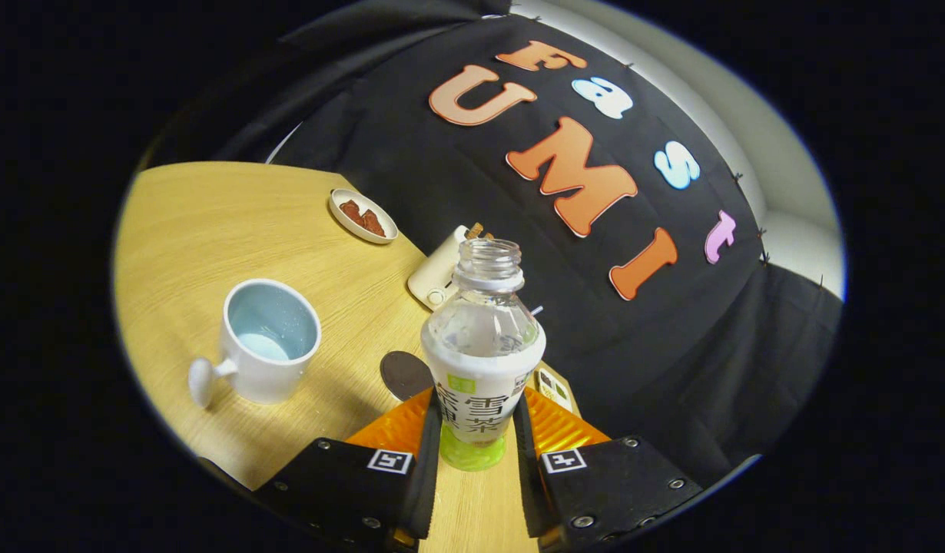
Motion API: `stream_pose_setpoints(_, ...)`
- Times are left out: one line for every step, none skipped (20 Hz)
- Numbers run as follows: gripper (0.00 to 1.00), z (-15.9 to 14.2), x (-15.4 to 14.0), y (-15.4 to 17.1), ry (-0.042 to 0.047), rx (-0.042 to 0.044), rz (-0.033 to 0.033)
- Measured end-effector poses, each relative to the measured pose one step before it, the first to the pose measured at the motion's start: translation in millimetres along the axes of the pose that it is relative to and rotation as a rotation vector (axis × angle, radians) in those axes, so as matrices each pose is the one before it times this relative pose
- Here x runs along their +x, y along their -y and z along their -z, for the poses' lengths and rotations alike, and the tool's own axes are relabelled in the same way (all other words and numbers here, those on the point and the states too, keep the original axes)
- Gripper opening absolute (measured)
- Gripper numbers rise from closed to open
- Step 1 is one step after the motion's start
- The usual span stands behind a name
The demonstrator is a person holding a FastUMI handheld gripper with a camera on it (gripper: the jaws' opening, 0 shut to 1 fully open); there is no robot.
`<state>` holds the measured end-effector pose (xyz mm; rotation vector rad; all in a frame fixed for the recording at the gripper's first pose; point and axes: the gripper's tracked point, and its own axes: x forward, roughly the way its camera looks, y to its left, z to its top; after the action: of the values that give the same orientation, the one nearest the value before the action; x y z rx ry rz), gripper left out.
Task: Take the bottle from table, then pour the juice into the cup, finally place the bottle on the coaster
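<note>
A clear plastic bottle (pixel 482 353) with a white label, no cap and a green base stands between my fingers. My gripper (pixel 476 426) is shut on its lower half, and both fingers press its sides. The view is tilted, so the bottle seems held off the wooden table (pixel 234 223). A white cup (pixel 265 342) with a pale blue inside and a knob handle stands to the left of the bottle, with a little liquid at its bottom. A dark round coaster (pixel 403 375) lies on the table just left of the bottle, partly hidden behind it and my left finger.
A small white dish (pixel 363 216) with reddish-brown pieces sits far back on the table. A cream-coloured box-like device (pixel 440 278) stands behind the bottle by the black cloth wall. A small flat packet (pixel 553 386) lies to the right of the bottle.
</note>
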<state>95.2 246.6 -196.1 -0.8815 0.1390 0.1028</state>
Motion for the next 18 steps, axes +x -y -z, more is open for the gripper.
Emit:
stream_pose_setpoints(0.47, -1.99, 0.82, -1.84, 0.00445, -0.03541, 0.00934)
stream_pose_setpoints(0.47, -2.91, 1.60, -1.23, 0.00583, -0.04094, 0.00545)
stream_pose_setpoints(0.47, -2.98, 0.47, 0.30, 0.00518, -0.03995, 0.00751)
stream_pose_setpoints(0.47, -1.60, 1.32, 1.81, 0.00618, -0.03719, 0.01092)
stream_pose_setpoints(0.47, -2.78, 0.19, 2.28, 0.00573, -0.03391, 0.01300)
stream_pose_setpoints(0.47, -1.05, 1.21, -0.80, 0.00590, -0.03864, 0.00993)
stream_pose_setpoints(0.47, -2.08, 0.21, 0.29, 0.00856, -0.03955, 0.00999)
stream_pose_setpoints(0.47, -2.13, -0.15, 0.36, 0.00695, -0.04321, 0.00976)
stream_pose_setpoints(0.47, -1.51, 0.09, -0.77, 0.00706, -0.04816, 0.00916)
stream_pose_setpoints(0.47, -0.64, 0.38, -0.43, 0.00817, -0.04309, 0.01240)
stream_pose_setpoints(0.47, -1.35, -0.01, -0.19, 0.00571, -0.04063, 0.00887)
stream_pose_setpoints(0.47, -0.51, 1.17, 0.13, 0.00719, -0.03235, 0.01094)
stream_pose_setpoints(0.47, -0.95, -0.03, 1.55, 0.00391, -0.03348, 0.01231)
stream_pose_setpoints(0.47, -0.63, 0.24, 1.76, 0.00475, -0.03144, 0.01242)
stream_pose_setpoints(0.46, -1.43, 0.01, 1.53, 0.00736, -0.02770, 0.01104)
stream_pose_setpoints(0.46, -0.23, 1.10, 1.28, 0.00619, -0.02599, 0.00946)
stream_pose_setpoints(0.46, -0.77, 0.25, 0.98, 0.00687, -0.02979, 0.00697)
stream_pose_setpoints(0.46, -0.34, 1.32, 2.40, 0.00580, -0.02987, 0.01080)
